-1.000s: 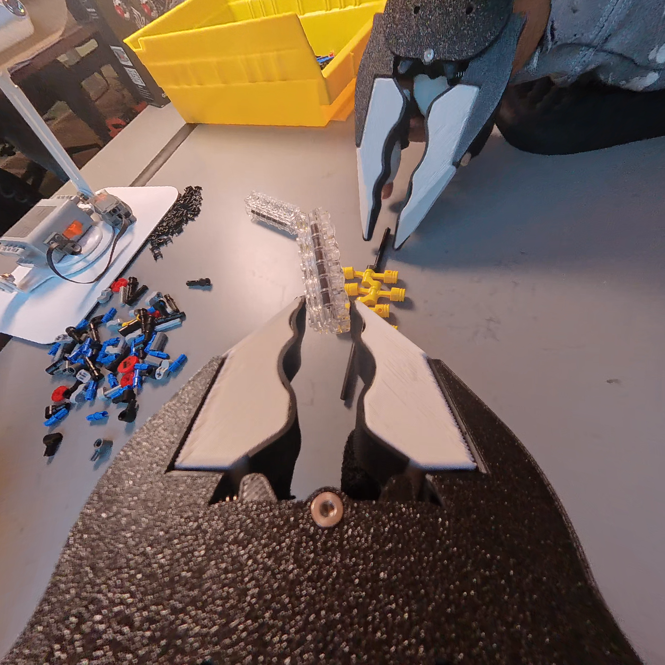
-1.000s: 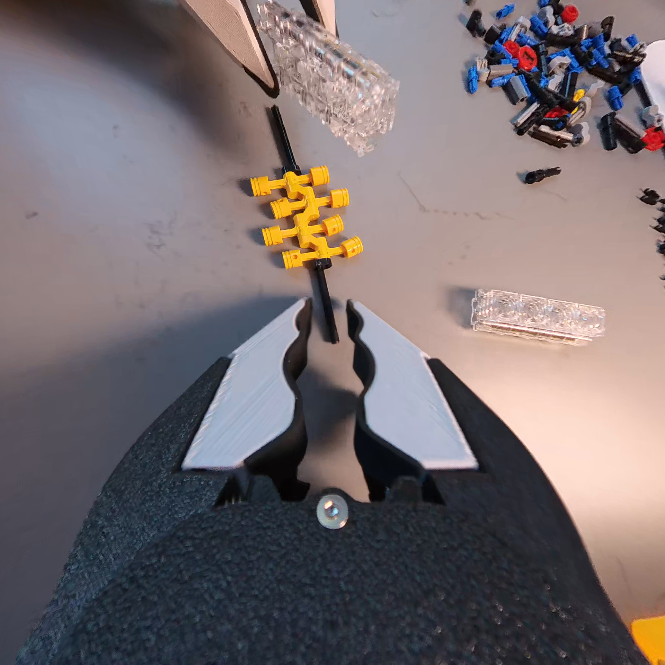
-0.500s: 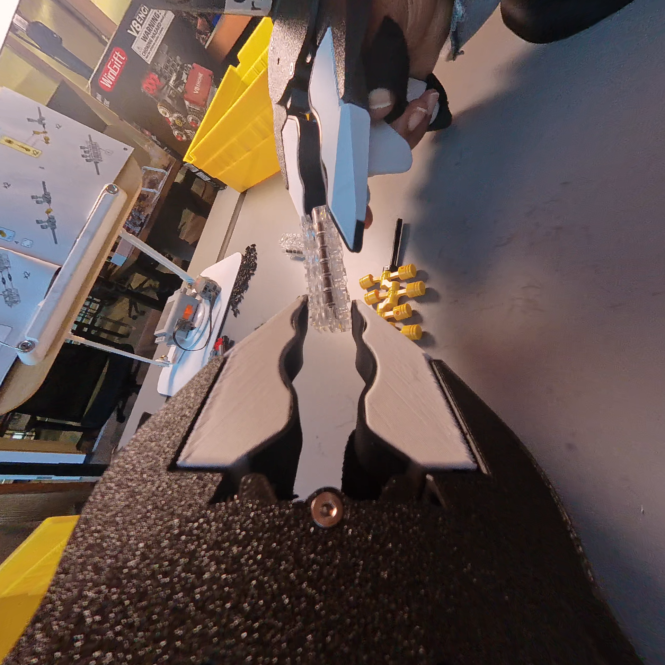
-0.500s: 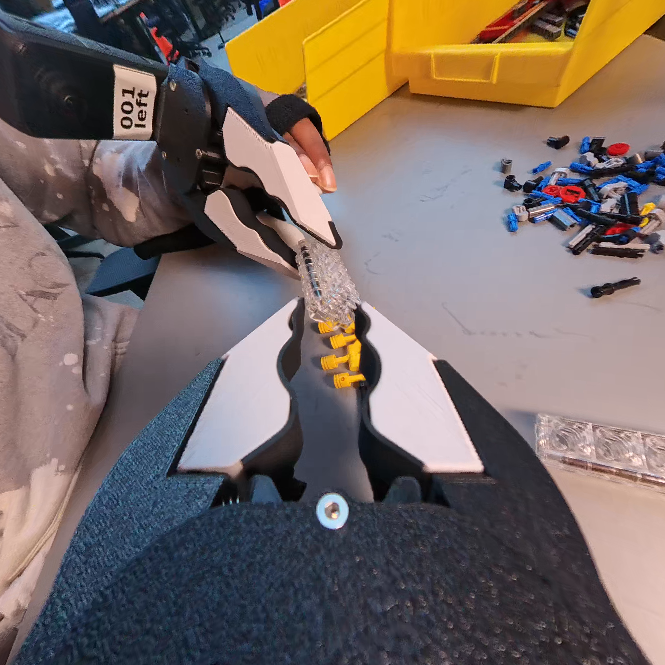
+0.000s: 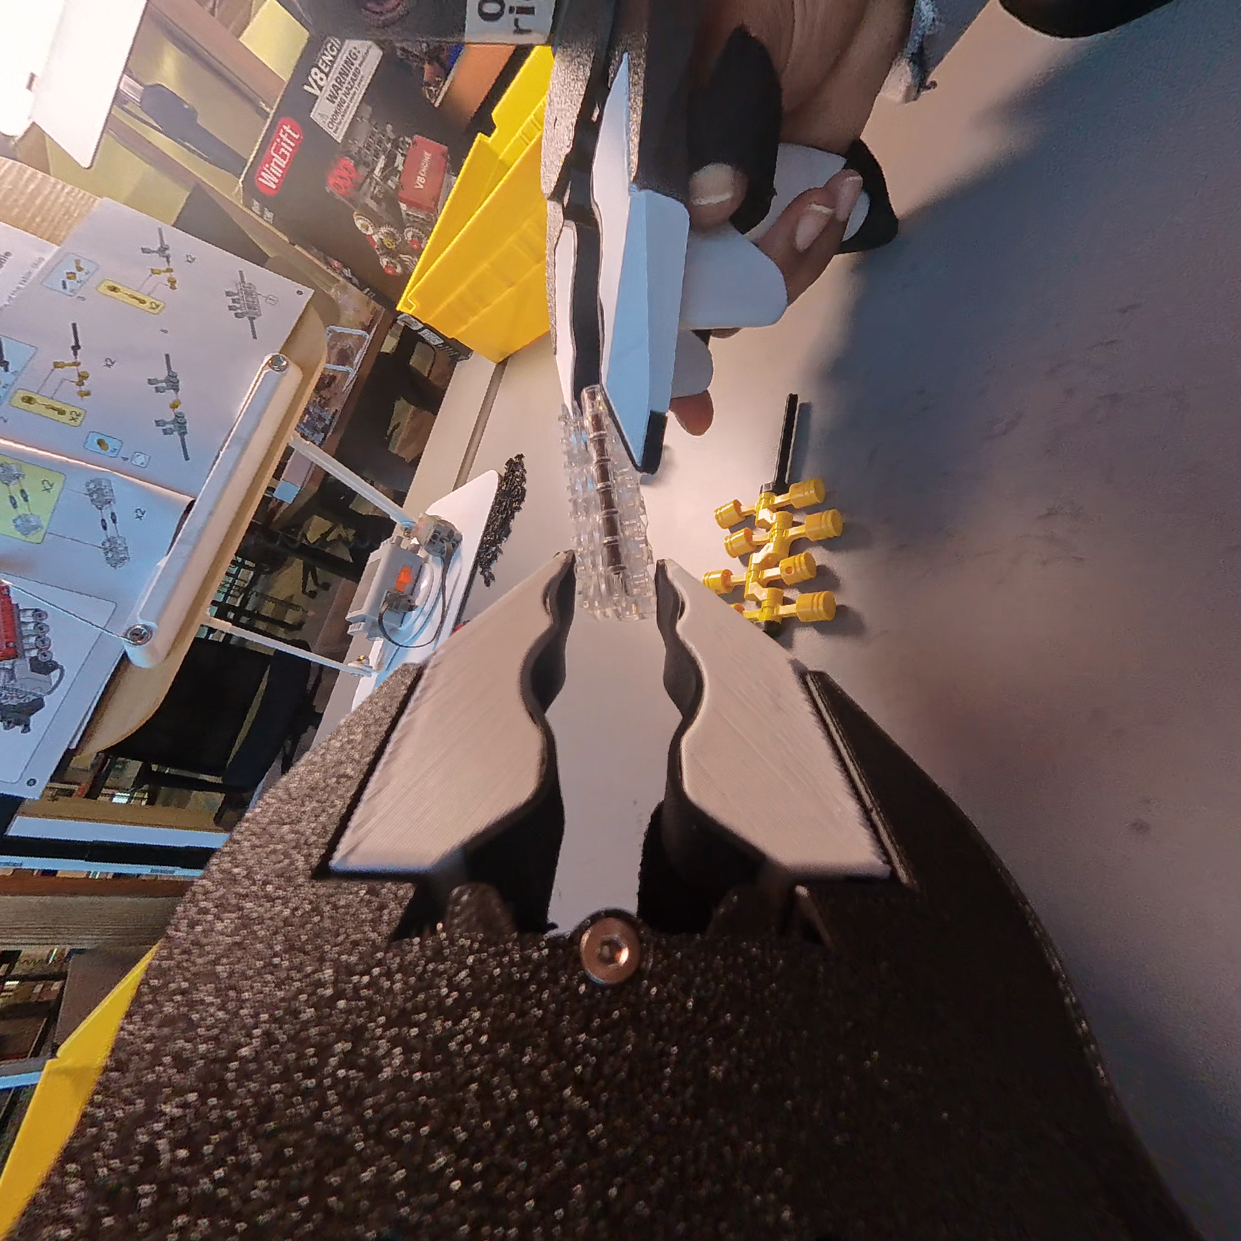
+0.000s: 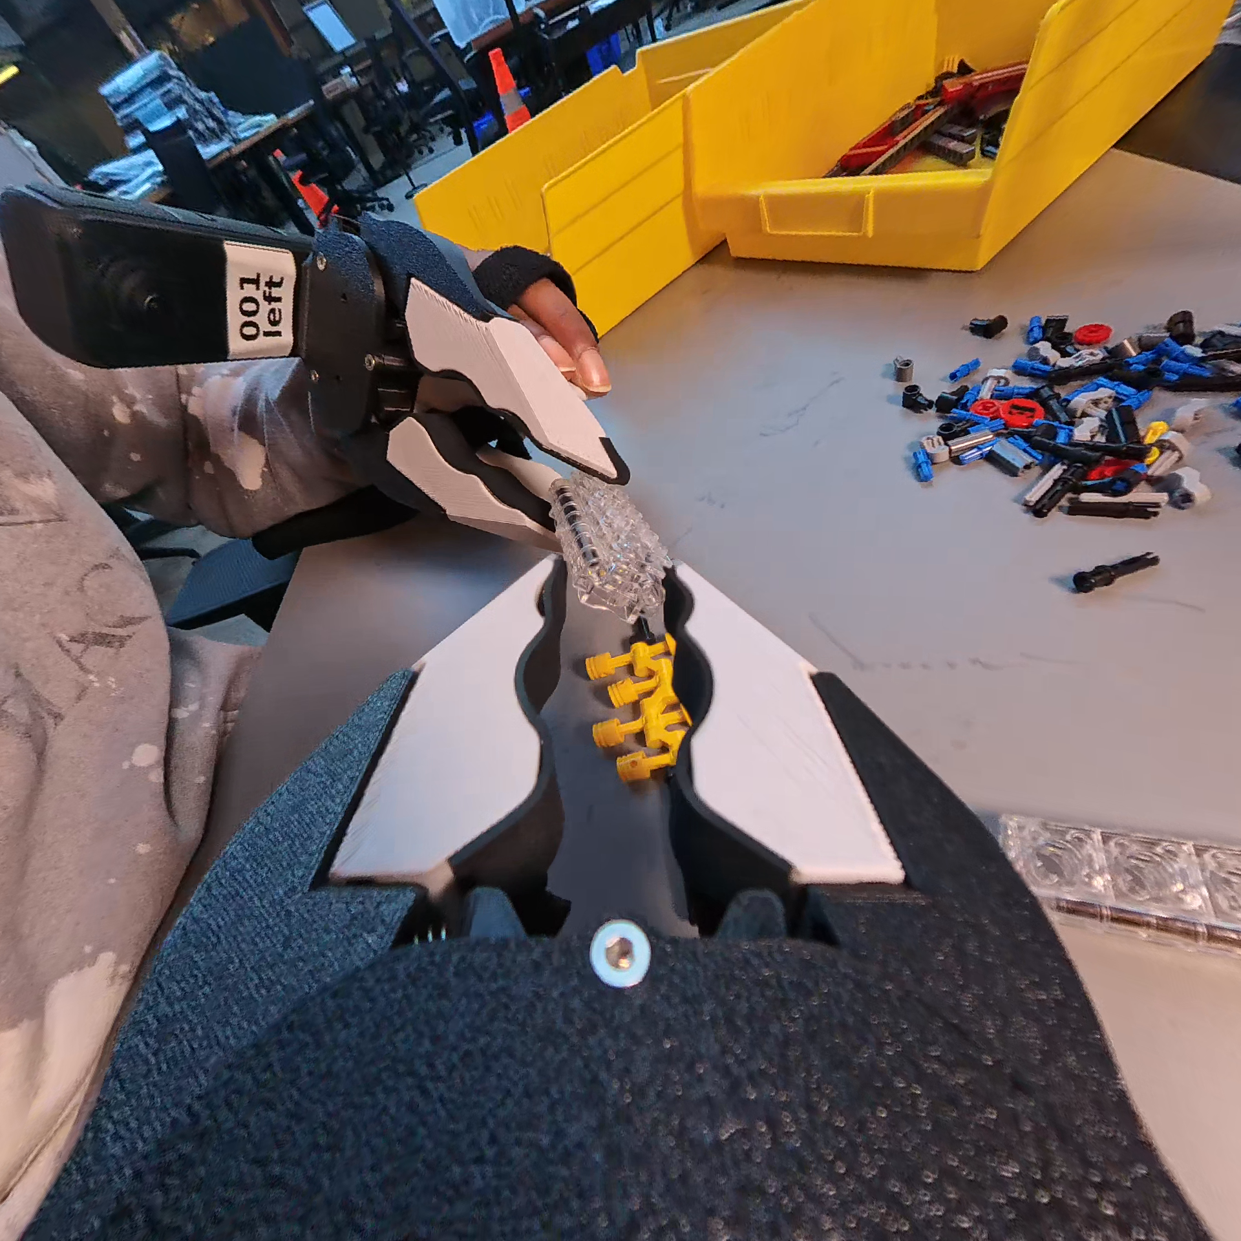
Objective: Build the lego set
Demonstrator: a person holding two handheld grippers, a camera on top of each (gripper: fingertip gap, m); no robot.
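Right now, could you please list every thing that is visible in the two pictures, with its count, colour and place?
clear block: one, transparent, held in the air at both ends
piston shaft: one, yellow on a black axle, on the grey table
second clear block: one, on the table
small parts: pile, blue, black, red, grey
bins: two, yellow, far edge
instruction sheets: white, on a stand
left tool: grips the near end
right tool: grips the other end
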